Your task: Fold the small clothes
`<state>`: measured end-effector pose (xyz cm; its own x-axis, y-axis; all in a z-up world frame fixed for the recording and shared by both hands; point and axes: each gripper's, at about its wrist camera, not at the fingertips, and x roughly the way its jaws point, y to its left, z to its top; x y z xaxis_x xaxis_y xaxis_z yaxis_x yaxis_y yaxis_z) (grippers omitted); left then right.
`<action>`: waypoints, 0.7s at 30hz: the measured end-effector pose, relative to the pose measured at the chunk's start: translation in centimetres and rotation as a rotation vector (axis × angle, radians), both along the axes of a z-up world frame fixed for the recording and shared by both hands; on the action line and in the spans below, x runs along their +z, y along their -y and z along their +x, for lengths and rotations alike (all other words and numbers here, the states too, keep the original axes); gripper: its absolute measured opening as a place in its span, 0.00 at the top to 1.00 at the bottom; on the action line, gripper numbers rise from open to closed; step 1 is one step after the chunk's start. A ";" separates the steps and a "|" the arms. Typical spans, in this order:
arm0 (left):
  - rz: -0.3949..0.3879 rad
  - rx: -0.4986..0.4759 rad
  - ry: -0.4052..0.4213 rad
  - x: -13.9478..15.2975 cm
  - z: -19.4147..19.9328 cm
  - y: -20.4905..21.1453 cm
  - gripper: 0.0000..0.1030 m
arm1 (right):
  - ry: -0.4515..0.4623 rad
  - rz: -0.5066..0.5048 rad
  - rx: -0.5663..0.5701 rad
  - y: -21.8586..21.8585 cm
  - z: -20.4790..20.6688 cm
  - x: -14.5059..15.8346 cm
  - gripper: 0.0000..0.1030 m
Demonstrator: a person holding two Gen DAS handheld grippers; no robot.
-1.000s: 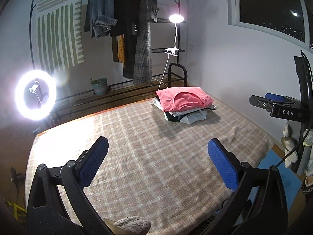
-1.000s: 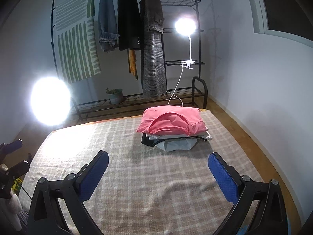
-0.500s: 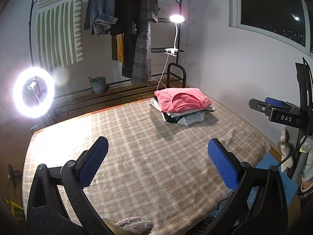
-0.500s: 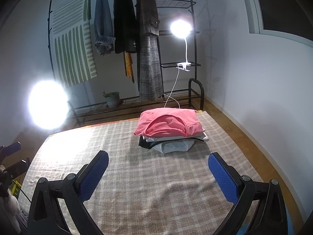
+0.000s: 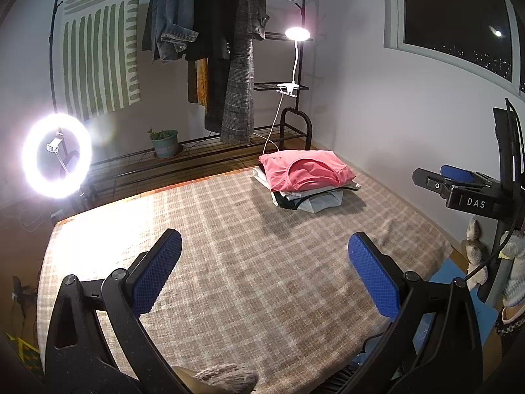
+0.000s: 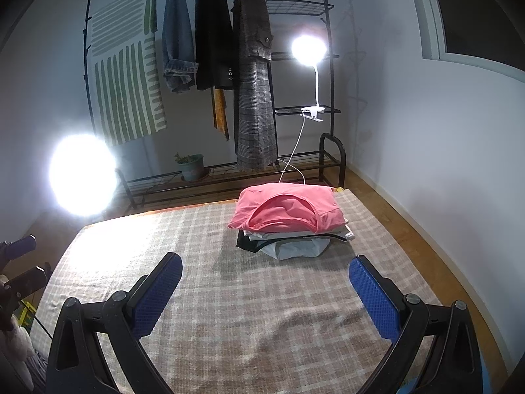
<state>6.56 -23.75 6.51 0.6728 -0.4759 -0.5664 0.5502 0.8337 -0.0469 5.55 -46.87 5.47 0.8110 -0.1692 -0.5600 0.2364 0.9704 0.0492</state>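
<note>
Both the left gripper (image 5: 264, 271) and right gripper (image 6: 264, 290) hover with fingers apart, holding nothing. Near the bed's (image 6: 229, 312) far right corner, the folded stack (image 6: 288, 221) could topple if bumped.

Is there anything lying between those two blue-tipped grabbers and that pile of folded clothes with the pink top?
Nothing visible. Between the open right gripper and the stack of folded clothes lies only bare checked blanket. The open left gripper likewise has only blanket before it.

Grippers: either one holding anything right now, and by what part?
Nothing held. Left gripper and right gripper are both open and empty above the blanket; the clothes pile sits untouched.
</note>
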 end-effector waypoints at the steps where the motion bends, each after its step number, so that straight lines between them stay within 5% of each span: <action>1: 0.000 0.000 0.000 0.0 0.0 0.0 0.00 | 0.000 0.000 0.001 0.0 0.0 0.0 0.00; 21: 0.003 0.001 0.004 0.4 0.0 0.3 0.00 | 0.001 -0.003 0.012 -0.6 -0.1 0.2 0.00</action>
<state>6.51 -24.03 6.89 0.6756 -0.4740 -0.5647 0.5498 0.8342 -0.0425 5.47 -46.30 5.65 0.8134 -0.1609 -0.5591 0.2247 0.9733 0.0468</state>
